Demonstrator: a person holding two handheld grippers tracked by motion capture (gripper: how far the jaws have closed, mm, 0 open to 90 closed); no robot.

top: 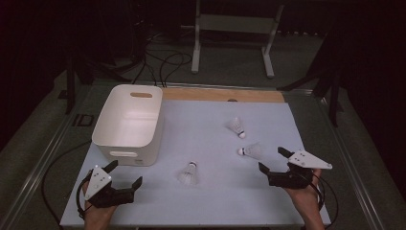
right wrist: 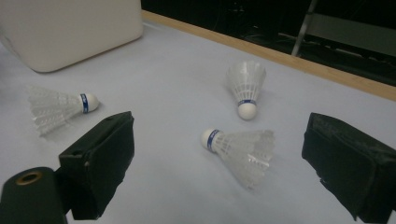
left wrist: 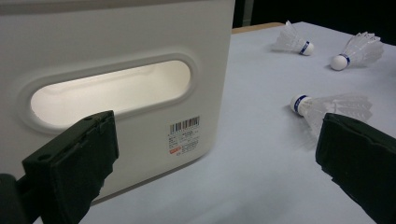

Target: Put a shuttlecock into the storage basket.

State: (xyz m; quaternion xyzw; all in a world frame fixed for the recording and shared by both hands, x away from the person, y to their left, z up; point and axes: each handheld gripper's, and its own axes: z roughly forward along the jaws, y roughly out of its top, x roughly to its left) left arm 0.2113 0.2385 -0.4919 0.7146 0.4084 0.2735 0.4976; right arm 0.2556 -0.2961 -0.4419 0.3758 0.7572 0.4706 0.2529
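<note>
White feathered shuttlecocks, three of them, lie on the pale tabletop (top: 215, 201): one at lower centre of the high view (top: 188, 173), one right of centre (top: 250, 151), one above it toward the upper right (top: 236, 126). White bin (top: 128, 122) stands left of centre, apparently empty, handle slot facing the left hand-held gripper (top: 125, 173). Both hand-held grippers hold nothing, jaws spread wide; right hand-held gripper (top: 273, 159) sits at lower right, just beside the right-of-centre shuttlecock. In the right gripper view that shuttlecock (right wrist: 240, 149) lies on its side between the jaw lines, cork toward the left of the frame. Judgement: step in hand is a first pick, likely for the bin. Advise closing on the cork or the base of the skirt, not the flared feathers, which probably crush or slip. Approach low and level, close gently, lift before moving across to the bin.
</note>
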